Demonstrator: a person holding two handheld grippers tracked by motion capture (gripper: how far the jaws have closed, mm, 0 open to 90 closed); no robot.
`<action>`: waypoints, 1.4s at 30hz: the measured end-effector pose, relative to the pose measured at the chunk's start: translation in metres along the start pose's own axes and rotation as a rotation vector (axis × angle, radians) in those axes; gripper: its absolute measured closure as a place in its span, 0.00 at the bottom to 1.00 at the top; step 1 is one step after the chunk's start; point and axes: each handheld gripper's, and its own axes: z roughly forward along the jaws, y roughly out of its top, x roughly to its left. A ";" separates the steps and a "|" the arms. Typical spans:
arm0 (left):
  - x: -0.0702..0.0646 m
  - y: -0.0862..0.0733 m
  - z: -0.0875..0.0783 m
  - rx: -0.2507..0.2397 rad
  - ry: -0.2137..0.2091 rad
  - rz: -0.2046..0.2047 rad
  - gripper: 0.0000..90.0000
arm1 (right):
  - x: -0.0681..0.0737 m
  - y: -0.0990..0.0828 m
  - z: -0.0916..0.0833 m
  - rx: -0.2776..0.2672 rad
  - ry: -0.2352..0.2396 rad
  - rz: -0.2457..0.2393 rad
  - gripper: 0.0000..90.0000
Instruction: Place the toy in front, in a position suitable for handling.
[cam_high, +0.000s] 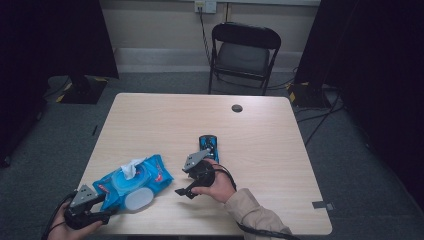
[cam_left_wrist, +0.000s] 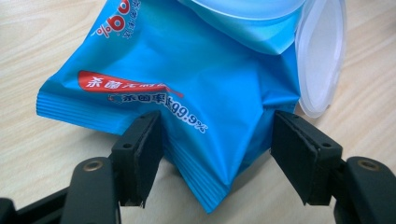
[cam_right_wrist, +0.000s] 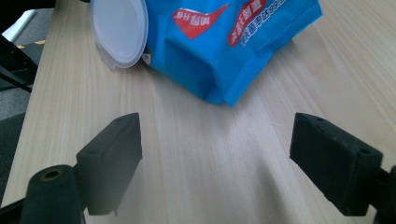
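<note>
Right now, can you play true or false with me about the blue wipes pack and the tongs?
1. The pack's white lid is flipped open. True.
2. A wipe sticks up from the blue wipes pack. True.
3. The right tongs are squeezing the pack. False: they stand open over bare table, apart from the pack.
4. The left tongs have a corner of the pack between them. True.
5. A red cup stands on the table. False: a dark remote-like thing lies there.

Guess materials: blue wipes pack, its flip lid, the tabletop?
Blue wet-wipes pack: thin glossy plastic film, likely; it creases and has ribbed sealed edges. Translucent white oval flip lid: moulded semi-matte plastic, light passes through. Pale wood-grain tabletop: looks like smooth laminate over board, though real wood is possible.
</note>
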 end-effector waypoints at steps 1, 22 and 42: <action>-0.002 0.003 0.004 -0.005 0.004 -0.010 0.38 | -0.001 -0.003 -0.002 -0.002 -0.002 0.008 0.18; 0.006 0.055 0.054 0.019 0.076 -0.036 0.36 | -0.016 -0.038 -0.044 -0.024 -0.069 0.060 0.18; 0.013 0.066 0.046 -0.041 0.048 -0.075 0.44 | -0.021 -0.075 -0.075 -0.009 -0.120 0.104 0.18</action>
